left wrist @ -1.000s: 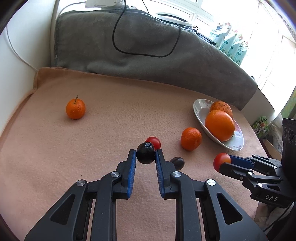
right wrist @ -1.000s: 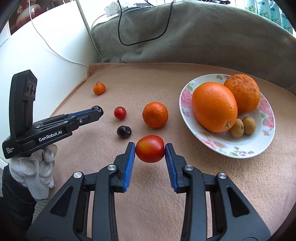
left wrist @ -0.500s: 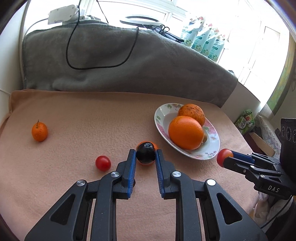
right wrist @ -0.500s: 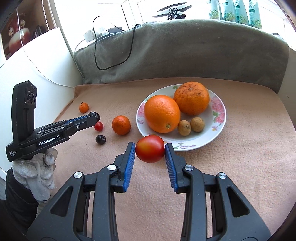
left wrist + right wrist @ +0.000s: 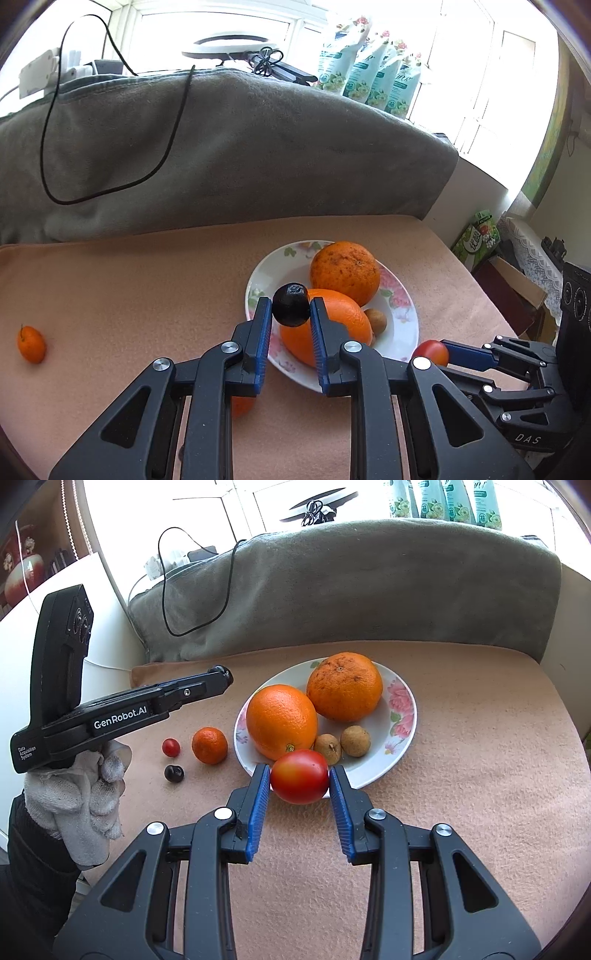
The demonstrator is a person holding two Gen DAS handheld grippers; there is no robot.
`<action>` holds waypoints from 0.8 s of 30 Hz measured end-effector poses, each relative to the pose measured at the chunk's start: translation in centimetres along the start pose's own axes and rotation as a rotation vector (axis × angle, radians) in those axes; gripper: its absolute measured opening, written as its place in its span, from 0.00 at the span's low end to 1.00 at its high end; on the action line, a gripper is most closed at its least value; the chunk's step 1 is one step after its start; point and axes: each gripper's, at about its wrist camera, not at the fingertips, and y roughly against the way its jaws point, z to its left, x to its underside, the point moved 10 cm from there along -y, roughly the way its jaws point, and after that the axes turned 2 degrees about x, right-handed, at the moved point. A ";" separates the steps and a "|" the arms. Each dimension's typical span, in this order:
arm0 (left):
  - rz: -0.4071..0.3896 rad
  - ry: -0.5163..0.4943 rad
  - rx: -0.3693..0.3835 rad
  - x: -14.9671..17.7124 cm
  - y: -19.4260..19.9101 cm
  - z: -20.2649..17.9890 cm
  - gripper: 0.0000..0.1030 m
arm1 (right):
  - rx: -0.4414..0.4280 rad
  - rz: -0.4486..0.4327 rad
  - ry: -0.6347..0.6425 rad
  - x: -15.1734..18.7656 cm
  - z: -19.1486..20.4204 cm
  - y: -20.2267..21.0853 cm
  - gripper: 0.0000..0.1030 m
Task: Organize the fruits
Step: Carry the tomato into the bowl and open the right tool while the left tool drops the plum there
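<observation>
My left gripper (image 5: 291, 314) is shut on a small dark cherry (image 5: 291, 303), hanging above the near left part of the flowered plate (image 5: 256, 275). The plate holds two oranges (image 5: 281, 720) (image 5: 344, 686) and two brown longans (image 5: 327, 748) (image 5: 355, 740). My right gripper (image 5: 300, 788) is shut on a red tomato (image 5: 300, 773) just at the plate's near rim (image 5: 402, 716). On the peach cloth left of the plate lie a mandarin (image 5: 209, 746), a cherry tomato (image 5: 171, 747) and another dark cherry (image 5: 174, 773). A kumquat (image 5: 31, 344) sits far left.
A grey blanket (image 5: 369, 590) with a black cable (image 5: 173, 602) rises behind the cloth. A gloved hand (image 5: 77, 794) carries the left gripper (image 5: 221, 675). Boxes and a green carton (image 5: 476, 236) stand beyond the cloth's right edge. Bottles (image 5: 369, 77) line the windowsill.
Both grippers have carried their fruit toward the plate. The left one swung right, from over the loose fruits to above the plate; the plate has drawn closer in the right wrist view.
</observation>
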 end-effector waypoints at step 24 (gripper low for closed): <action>0.053 -0.020 0.003 -1.8 -4.5 -1.1 0.19 | -0.002 0.013 -0.002 -0.6 -0.9 -1.9 0.34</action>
